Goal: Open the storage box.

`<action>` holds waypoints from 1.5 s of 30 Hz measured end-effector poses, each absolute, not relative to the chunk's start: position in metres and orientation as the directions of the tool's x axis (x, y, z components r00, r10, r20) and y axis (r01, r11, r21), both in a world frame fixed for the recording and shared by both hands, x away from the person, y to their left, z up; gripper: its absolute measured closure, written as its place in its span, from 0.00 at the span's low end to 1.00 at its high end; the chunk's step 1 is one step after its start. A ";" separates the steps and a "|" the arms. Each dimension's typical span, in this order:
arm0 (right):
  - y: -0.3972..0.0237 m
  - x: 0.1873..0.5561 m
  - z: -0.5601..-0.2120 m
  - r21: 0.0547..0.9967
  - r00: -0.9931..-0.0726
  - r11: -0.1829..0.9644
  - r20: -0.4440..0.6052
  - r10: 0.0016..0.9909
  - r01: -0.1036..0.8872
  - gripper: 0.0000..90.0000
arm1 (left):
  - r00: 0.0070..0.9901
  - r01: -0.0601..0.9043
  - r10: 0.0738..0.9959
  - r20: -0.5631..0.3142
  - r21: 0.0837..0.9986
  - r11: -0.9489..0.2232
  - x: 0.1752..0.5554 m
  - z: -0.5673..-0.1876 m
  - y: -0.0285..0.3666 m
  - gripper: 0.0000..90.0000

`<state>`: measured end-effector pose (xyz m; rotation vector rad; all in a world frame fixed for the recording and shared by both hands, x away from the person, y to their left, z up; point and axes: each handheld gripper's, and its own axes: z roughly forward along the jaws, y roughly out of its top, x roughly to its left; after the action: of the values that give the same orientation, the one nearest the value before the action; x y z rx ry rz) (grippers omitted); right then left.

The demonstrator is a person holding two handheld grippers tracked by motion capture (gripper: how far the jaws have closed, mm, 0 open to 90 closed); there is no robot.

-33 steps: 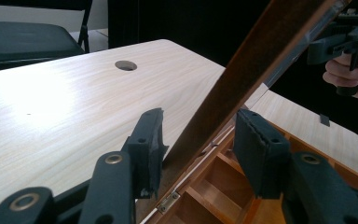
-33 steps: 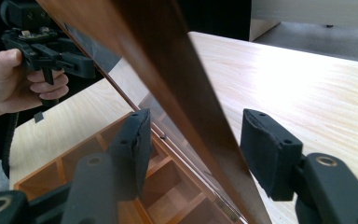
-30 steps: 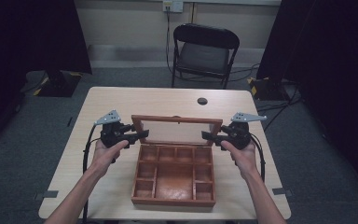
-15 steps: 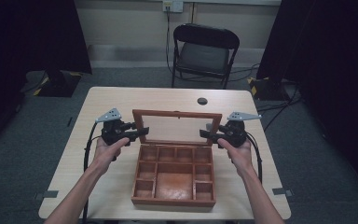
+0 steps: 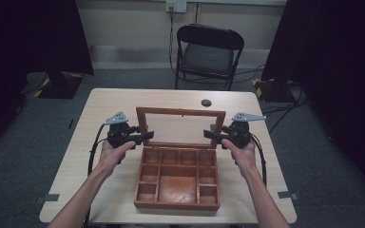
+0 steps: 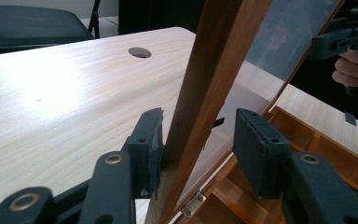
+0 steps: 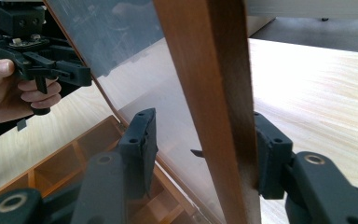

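Left gripper view: left gripper (image 6: 198, 127) open, jaws astride the side rail of the glass lid (image 6: 214, 70); one pad touching the wood, the other clear of it. Right gripper (image 7: 201, 128) likewise astride the opposite rail, jaws just narrowed, outer pad on the wood, inner pad off the pane. Lid raised, tilted near upright over the compartment box (image 5: 178, 183) in the middle of the table (image 5: 104, 109).

Risks, as judged: no firm clamp either side, so possible slip and slam shut. Uneven push from the two hands likely to twist the lid and strain the hinge (image 6: 193, 205). Inner pad closing on the pane could mark the glass.
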<state>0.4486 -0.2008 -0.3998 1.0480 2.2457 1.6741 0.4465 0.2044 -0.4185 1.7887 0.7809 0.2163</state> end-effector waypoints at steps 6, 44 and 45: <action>-0.200 0.451 -0.402 0.886 -0.742 0.136 0.277 0.610 0.443 0.53 | 0.762 0.400 0.607 -0.226 0.901 -0.167 0.449 -0.420 0.205 0.61; -0.188 0.471 -0.430 0.864 -0.707 0.156 0.273 0.653 0.478 0.54 | 0.729 0.446 0.629 -0.269 0.884 -0.139 0.465 -0.443 0.203 0.64; -0.188 0.471 -0.431 0.865 -0.705 0.153 0.273 0.655 0.478 0.54 | 0.728 0.447 0.630 -0.269 0.883 -0.139 0.466 -0.443 0.203 0.64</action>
<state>0.4711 -0.1880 -0.4309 1.1199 2.2534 1.5873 0.4661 0.2026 -0.4432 1.7763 0.8505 0.1973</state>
